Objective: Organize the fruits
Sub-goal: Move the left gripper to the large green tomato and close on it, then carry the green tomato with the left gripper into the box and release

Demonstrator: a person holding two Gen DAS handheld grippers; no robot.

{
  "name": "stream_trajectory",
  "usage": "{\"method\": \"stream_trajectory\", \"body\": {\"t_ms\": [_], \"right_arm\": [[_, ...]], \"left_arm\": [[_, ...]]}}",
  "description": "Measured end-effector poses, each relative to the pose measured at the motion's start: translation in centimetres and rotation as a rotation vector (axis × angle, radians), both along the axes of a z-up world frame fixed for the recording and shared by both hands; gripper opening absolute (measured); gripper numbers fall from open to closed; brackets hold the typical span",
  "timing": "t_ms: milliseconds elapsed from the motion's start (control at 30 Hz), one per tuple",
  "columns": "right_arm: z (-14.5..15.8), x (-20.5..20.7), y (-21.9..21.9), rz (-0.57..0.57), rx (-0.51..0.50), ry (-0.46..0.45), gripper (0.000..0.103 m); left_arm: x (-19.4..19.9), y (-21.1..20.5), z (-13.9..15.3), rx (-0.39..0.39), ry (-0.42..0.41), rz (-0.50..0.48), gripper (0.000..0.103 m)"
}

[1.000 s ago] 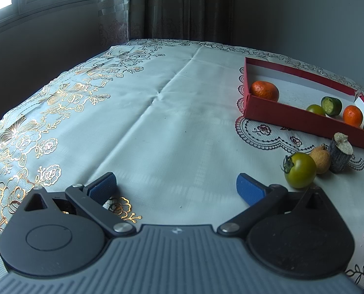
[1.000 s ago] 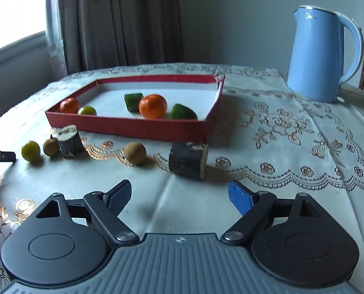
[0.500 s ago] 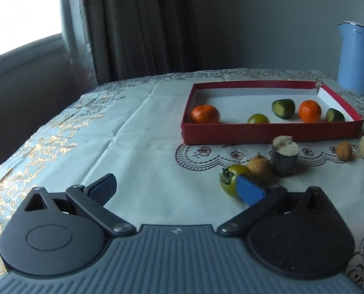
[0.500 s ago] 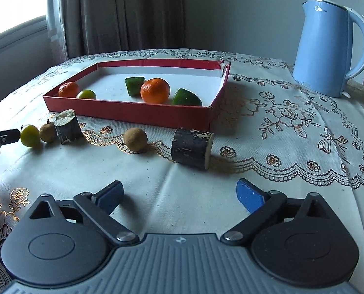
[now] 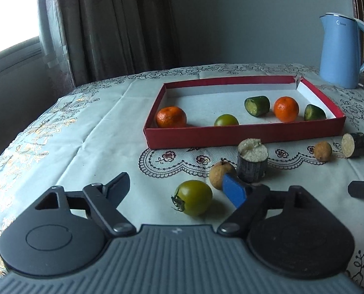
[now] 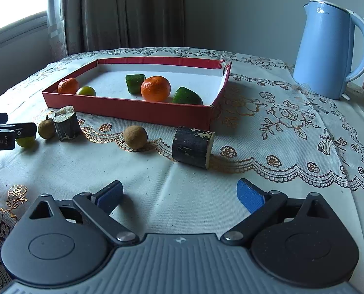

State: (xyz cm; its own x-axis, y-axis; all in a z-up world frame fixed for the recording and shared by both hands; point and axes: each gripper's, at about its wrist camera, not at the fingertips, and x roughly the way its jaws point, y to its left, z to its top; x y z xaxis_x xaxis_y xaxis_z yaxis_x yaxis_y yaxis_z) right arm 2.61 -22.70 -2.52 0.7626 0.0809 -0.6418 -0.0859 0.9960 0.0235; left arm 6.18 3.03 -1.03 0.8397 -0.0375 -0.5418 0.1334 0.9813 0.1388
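A green tomato (image 5: 194, 197) lies on the tablecloth between the fingers of my left gripper (image 5: 177, 191). The jaws are closing, and neither pad touches the tomato. Just beyond it sit a brown longan (image 5: 219, 175) and an upright dark cane piece (image 5: 252, 161). Behind them, the red box (image 5: 243, 136) holds two oranges, a green tomato and two green chunks. My right gripper (image 6: 179, 193) stands open over bare cloth with nothing between its fingers. A second longan (image 6: 135, 134) and a lying cane piece (image 6: 193, 147) rest ahead of it.
A blue kettle (image 6: 328, 49) stands at the back right of the table. Curtains and a window lie behind the table at the left. The left gripper's fingers (image 6: 10, 132) show at the left edge of the right wrist view.
My left gripper has swung right towards the box, so the green tomato now lies between its fingers, and its jaws have narrowed. The right gripper's jaws have widened and it has stayed in place.
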Motion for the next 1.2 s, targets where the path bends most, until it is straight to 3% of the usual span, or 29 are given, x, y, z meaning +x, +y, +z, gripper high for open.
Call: {"method": "stream_trajectory", "body": {"t_ms": [167,333,433,1200], "right_arm": [[0.0,0.0,0.0,0.003,0.003,0.001,0.101],[0.0,0.0,0.0,0.002,0.003,0.000,0.101],[0.0,0.0,0.0,0.002,0.003,0.000,0.101],[-0.1,0.1,0.1,0.003,-0.003,0.002,0.102]], "left_arm": [[-0.1,0.0,-0.7,0.003,0.021,-0.012,0.076],[0.1,0.1,-1.2,-0.024,0.058,-0.045,0.044],[-0.1,-0.2,-1.2,-0.021,0.051,-0.067,0.035],[-0.3,0.3,-1.0,-0.063,0.023,-0.076,0.031]]}}
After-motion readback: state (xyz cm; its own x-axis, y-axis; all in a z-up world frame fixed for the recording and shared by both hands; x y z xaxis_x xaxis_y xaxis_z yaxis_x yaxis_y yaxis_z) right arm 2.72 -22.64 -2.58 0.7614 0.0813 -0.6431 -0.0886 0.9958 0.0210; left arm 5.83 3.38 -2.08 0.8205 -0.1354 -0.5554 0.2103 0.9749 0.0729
